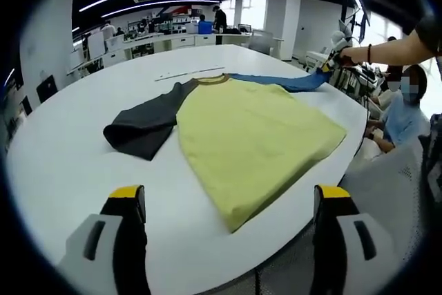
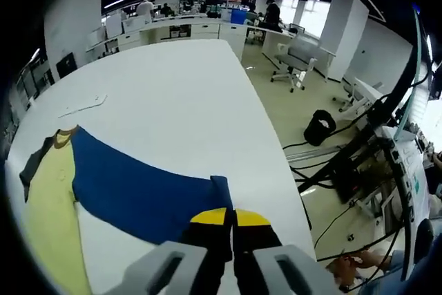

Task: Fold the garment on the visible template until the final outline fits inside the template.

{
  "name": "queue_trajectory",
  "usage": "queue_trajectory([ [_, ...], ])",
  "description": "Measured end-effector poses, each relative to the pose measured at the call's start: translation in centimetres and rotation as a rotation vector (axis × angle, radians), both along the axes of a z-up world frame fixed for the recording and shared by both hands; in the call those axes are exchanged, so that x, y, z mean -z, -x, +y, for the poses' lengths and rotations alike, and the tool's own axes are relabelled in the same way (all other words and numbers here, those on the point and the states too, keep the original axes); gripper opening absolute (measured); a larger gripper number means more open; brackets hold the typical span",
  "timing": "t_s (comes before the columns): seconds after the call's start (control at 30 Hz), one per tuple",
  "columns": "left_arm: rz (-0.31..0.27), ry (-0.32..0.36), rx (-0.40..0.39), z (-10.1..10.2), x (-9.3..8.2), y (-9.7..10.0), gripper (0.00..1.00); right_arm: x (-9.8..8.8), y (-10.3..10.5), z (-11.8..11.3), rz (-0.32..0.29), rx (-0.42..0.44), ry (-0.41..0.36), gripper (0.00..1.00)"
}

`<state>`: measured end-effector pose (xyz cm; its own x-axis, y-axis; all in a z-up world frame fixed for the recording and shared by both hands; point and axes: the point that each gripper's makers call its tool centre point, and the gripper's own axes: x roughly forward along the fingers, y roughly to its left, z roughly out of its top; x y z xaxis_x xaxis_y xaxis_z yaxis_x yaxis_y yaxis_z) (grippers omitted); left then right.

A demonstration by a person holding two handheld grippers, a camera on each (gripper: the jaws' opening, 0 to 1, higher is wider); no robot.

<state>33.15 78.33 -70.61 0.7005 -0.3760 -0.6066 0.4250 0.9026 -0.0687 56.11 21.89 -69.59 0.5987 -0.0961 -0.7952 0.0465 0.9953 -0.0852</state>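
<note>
1. The garment [image 1: 248, 136] is spread flat on the white table [image 1: 62, 157] (yellow body, dark sleeve).
2. Right gripper [image 2: 230, 217]: jaws clamped on the blue sleeve [image 2: 138, 188].
3. Left gripper [image 1: 231, 202]: jaws apart, short of the garment's hem.

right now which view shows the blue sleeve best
The right gripper view: the blue sleeve spreads wide across the white table, its cuff end pinched in the shut right gripper. The left gripper view shows it as a thin far strip running from the yellow shirt body toward that gripper.
</note>
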Motion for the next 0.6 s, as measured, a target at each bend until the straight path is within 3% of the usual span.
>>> queue_trajectory([
  [0.27, -0.015, 0.010, -0.010, 0.1, -0.4, -0.1, 0.99, -0.3, -0.3, 0.9, 0.000, -0.013, -0.004, 0.00],
  [0.6, -0.023, 0.031, -0.005, -0.1, -0.9, 0.0, 0.99, -1.8, -1.9, 4.1, -0.041, -0.065, -0.034, 0.00],
])
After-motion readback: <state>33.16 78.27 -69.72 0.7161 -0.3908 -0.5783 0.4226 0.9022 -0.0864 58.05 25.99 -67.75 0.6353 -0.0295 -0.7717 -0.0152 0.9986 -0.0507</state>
